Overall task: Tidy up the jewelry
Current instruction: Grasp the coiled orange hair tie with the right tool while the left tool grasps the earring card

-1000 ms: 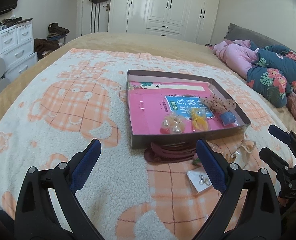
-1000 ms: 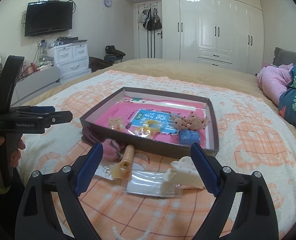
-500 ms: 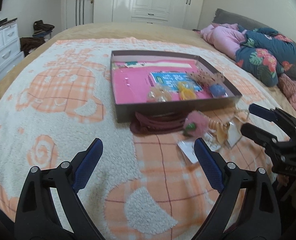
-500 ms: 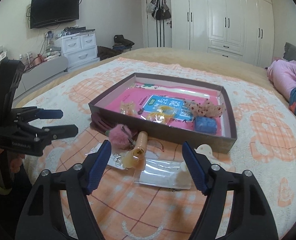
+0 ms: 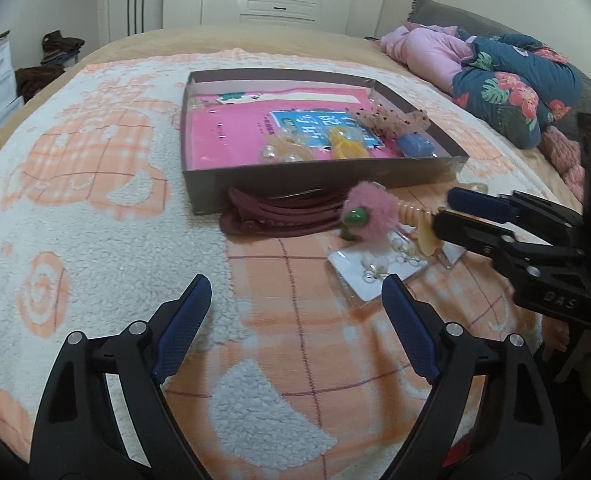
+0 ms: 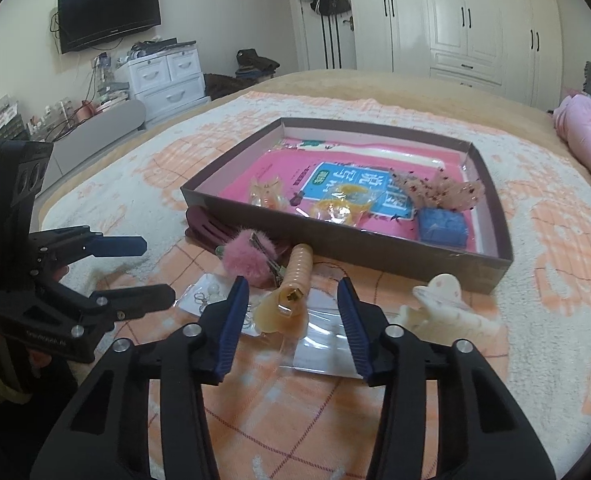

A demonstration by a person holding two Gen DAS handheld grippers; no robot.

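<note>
A shallow brown box (image 5: 319,178) (image 6: 379,246) with a pink lining holds several hair accessories. In front of it on the blanket lie a maroon clip (image 5: 279,212), a pink pompom clip (image 5: 369,210) (image 6: 247,256), a peach ribbed clip (image 6: 295,286) (image 5: 419,220), a clear bag of small rings (image 5: 379,268) (image 6: 211,294) and a cream claw clip (image 6: 443,304). My right gripper (image 6: 293,304) is open, its fingers either side of the peach clip's near end, not touching it. My left gripper (image 5: 295,308) is open and empty over the blanket, short of the bag.
The items lie on a white and orange fleece blanket (image 5: 95,200) over a bed. Folded pink and floral bedding (image 5: 495,80) lies at the far right. White drawers (image 6: 167,76) and wardrobes (image 6: 455,20) stand beyond the bed.
My right gripper has moved forward and down to the peach clip and narrowed its opening. My left gripper has moved right and lower, toward the items in front of the box.
</note>
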